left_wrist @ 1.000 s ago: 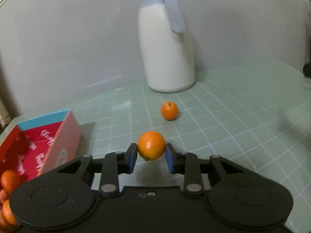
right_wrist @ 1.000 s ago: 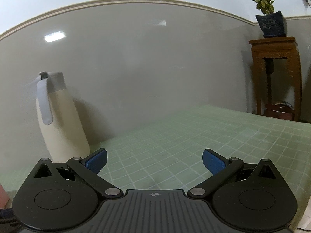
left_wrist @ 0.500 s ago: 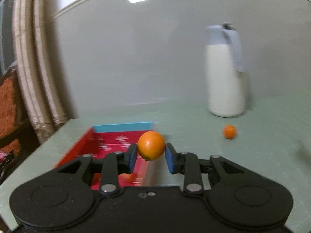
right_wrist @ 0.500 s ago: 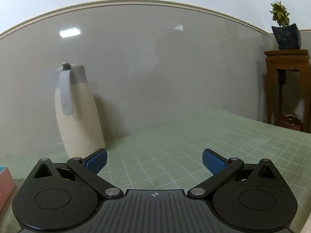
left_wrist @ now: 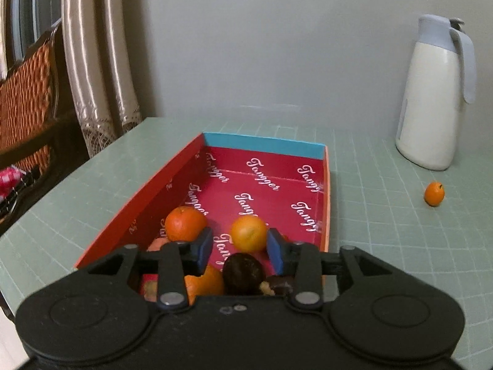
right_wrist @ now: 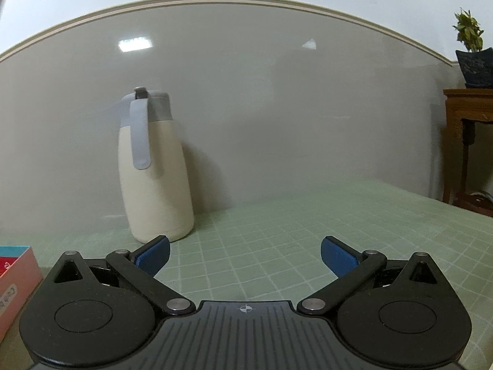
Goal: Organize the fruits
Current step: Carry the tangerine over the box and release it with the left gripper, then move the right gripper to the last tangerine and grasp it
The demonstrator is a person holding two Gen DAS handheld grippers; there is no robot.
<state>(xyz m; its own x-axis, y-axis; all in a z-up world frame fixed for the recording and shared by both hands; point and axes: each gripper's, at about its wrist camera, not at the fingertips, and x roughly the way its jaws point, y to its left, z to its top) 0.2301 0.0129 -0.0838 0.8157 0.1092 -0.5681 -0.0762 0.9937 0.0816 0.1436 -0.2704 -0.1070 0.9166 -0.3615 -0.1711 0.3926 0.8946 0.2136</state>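
In the left wrist view, the left gripper (left_wrist: 239,246) hangs over the near end of the red box (left_wrist: 172,178), its blue pads spread a little wider than the orange (left_wrist: 249,233) that sits between them. A gap shows on each side of that fruit, so it looks released, though whether it rests on the box floor is hard to tell. A second orange (left_wrist: 185,223) lies left of it in the box, and a dark round fruit (left_wrist: 243,273) sits lower in the frame. A small orange (left_wrist: 434,193) lies on the green table (left_wrist: 385,234) at right, below the cream jug (left_wrist: 431,104). In the right wrist view, the right gripper (right_wrist: 245,255) is spread wide and empty above the table.
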